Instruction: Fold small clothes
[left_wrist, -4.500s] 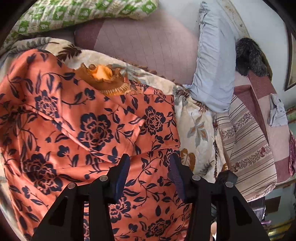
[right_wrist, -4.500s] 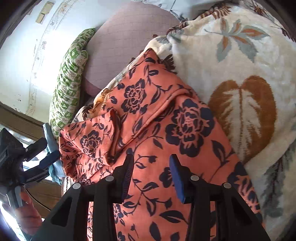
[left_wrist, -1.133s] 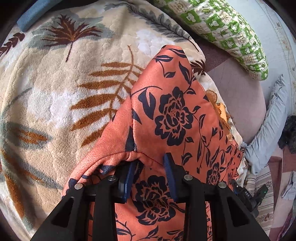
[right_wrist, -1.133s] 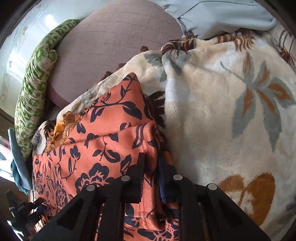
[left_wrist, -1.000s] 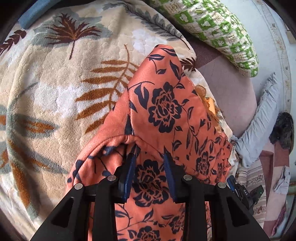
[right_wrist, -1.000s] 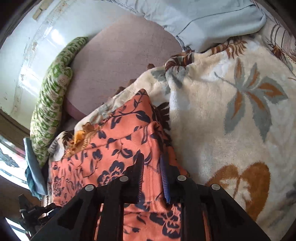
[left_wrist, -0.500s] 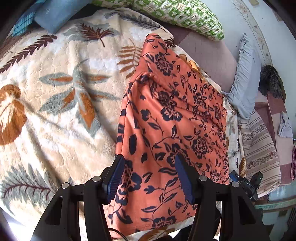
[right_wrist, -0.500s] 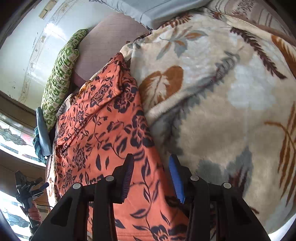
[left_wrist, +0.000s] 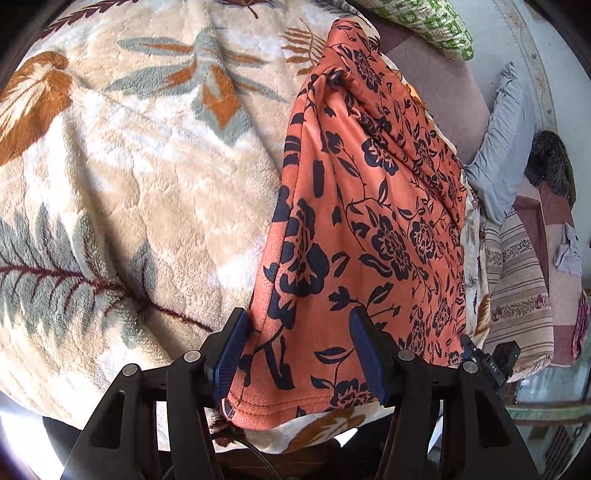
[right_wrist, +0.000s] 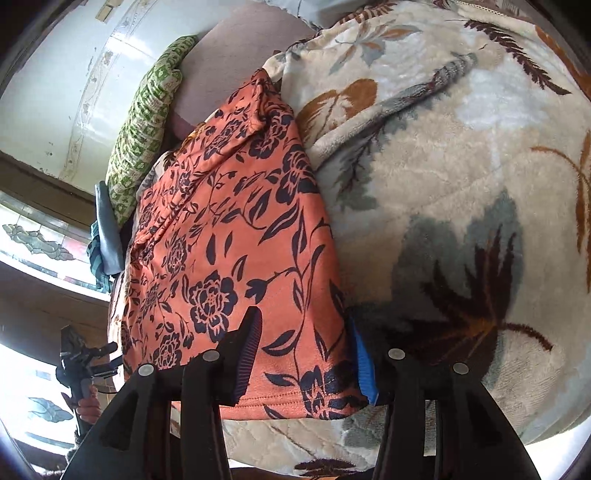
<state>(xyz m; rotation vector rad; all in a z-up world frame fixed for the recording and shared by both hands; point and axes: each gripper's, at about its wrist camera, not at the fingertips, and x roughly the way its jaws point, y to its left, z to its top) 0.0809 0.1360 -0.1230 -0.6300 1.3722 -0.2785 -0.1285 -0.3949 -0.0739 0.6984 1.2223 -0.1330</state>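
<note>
- The left claw (left_wrist: 297, 350) is now standing apart; a second ago it was pinching the orange dress (left_wrist: 369, 221).
- The right claw (right_wrist: 304, 354) is standing apart too.
- The dress is now lying long and flat on the leafy blanket (left_wrist: 129, 166).

Both wrist views close above bed, facing headboard (sharing orange garment (left_wrist: 373, 221))

From where I sit, almost nothing here can be read. The one bit of lettering I can find is in the left wrist view, on the small black device (left_wrist: 493, 363) at the near right edge of the bed: white characters that look like "DAS", too small for me to be sure of. I see no legible label, brand or number on the orange floral garment (left_wrist: 369, 229), the leaf-patterned blanket (left_wrist: 129, 166) or the green patterned pillow (right_wrist: 144, 122).
</note>
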